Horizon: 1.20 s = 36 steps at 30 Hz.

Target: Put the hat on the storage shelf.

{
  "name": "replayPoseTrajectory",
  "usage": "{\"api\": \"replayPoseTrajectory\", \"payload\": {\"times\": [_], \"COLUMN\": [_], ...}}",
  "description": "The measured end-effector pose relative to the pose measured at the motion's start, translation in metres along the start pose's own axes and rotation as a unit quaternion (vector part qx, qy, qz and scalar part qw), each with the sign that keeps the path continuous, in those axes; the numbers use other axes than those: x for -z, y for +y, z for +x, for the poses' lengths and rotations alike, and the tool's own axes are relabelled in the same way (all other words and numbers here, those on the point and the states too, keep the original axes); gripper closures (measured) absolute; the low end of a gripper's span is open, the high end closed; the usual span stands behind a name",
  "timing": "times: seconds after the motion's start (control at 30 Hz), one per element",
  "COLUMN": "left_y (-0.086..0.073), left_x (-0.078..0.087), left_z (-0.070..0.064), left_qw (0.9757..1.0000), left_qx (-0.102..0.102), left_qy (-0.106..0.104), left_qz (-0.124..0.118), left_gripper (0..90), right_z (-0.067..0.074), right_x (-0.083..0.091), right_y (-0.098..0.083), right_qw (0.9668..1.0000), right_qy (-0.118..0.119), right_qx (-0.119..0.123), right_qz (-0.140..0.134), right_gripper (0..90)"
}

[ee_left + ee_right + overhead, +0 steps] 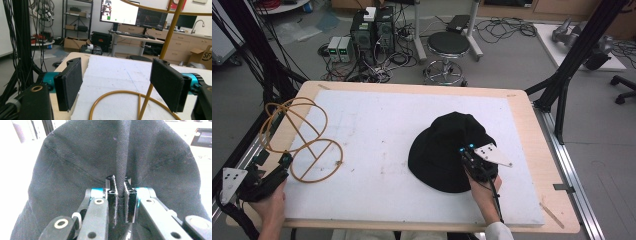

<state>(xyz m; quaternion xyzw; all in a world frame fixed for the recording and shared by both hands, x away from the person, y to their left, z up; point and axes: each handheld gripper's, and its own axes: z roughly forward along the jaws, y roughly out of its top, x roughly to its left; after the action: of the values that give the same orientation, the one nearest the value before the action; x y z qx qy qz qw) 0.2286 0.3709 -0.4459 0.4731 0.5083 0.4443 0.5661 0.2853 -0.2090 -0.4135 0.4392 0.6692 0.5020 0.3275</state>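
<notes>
A black fabric hat [447,147] lies on the white board [382,135], right of centre. My right gripper [469,157] sits on its near right side, shut on a pinched fold of the cloth. In the right gripper view the two pads [112,195] squeeze a ridge of the black hat [82,157] between them. A yellow wire hat stand [304,137] rests at the board's left edge. My left gripper [279,167] is held at the near left corner beside the stand's ring. Its jaws stand wide open in the left gripper view [120,87], with the yellow wire stand [150,87] rising between them, untouched.
Black frame posts [569,65] stand at the table's right and cables hang at its left. A round stool [447,47] and electronics boxes [372,30] sit on the floor beyond the far edge. The wooden table rim [539,150] frames the board.
</notes>
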Motion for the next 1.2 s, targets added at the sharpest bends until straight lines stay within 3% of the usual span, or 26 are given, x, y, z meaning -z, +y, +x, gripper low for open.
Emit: {"api": "replayPoseTrajectory", "payload": {"times": [0.23, 0.27, 0.33, 0.77, 1.2], "left_y": [0.000, 0.000, 0.000, 0.000, 0.001], "left_x": [0.000, 0.000, 0.000, 0.000, 0.004], "left_z": [0.001, 0.001, 0.001, 0.001, 0.005], "left_qw": [1.0000, 1.0000, 1.0000, 1.0000, 0.9999], "left_qx": [0.001, 0.001, 0.000, -0.002, -0.001], "left_qy": [0.002, 0.002, 0.002, 0.002, 0.011], "left_qz": [-0.002, -0.002, 0.000, 0.000, -0.004], "left_gripper": [26.2, 26.2, 26.2, 26.2, 26.3], "right_z": [-0.002, -0.001, -0.001, -0.007, -0.008], "right_x": [0.002, 0.003, 0.004, 0.006, 0.010], "right_y": [0.000, 0.000, 0.000, 0.000, 0.010], "right_qw": [0.9999, 1.0000, 0.9999, 0.9995, 0.9979], "right_qy": [0.007, 0.003, 0.002, 0.016, 0.019], "right_qx": [-0.008, 0.006, 0.013, -0.012, -0.023], "right_qz": [-0.004, -0.006, -0.011, -0.023, -0.058], "right_gripper": [85.9, 86.0, 86.0, 86.0, 86.0]}}
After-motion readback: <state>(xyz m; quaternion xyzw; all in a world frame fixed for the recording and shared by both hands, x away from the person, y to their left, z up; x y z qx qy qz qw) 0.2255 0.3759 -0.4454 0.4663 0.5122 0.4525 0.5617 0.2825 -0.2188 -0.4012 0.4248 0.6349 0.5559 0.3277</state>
